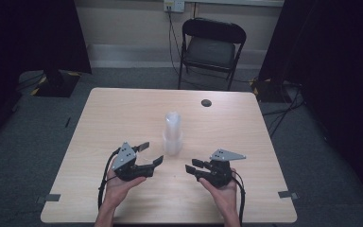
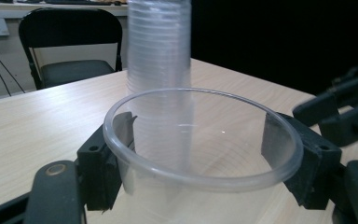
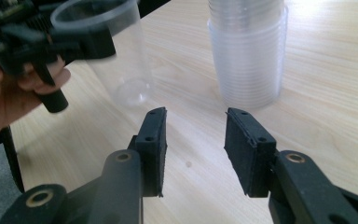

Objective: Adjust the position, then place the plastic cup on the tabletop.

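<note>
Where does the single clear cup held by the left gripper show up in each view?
High view: the single clear cup is faint, between the left gripper's jaws, just left of the cup stack.
Left gripper view: lower centre, rim clasped by both jaws.
Right gripper view: upper left, held above the table.
Shared landmark: the cup stack.

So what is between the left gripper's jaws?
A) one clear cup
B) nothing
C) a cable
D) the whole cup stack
A: the left gripper clamps a single clear cup at its rim, while the stack stands apart behind it on the table.
</note>
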Action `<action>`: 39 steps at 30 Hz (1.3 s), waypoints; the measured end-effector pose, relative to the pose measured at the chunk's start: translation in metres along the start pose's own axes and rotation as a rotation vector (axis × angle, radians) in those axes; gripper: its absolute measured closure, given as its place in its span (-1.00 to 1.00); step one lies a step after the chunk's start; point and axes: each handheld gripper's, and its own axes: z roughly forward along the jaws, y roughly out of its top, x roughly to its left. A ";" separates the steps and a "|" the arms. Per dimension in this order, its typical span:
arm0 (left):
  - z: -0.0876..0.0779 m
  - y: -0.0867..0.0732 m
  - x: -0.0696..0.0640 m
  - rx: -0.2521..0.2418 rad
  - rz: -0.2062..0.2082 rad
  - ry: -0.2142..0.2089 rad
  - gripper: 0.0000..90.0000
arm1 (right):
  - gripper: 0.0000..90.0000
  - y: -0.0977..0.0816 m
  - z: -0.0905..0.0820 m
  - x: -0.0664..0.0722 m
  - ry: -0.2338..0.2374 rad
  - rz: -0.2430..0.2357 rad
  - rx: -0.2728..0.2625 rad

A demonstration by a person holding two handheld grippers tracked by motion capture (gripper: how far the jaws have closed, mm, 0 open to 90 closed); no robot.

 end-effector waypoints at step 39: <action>0.038 0.034 0.082 0.013 -0.058 0.198 -0.42 | 0.12 -0.021 -0.007 0.000 -0.022 -0.018 -0.052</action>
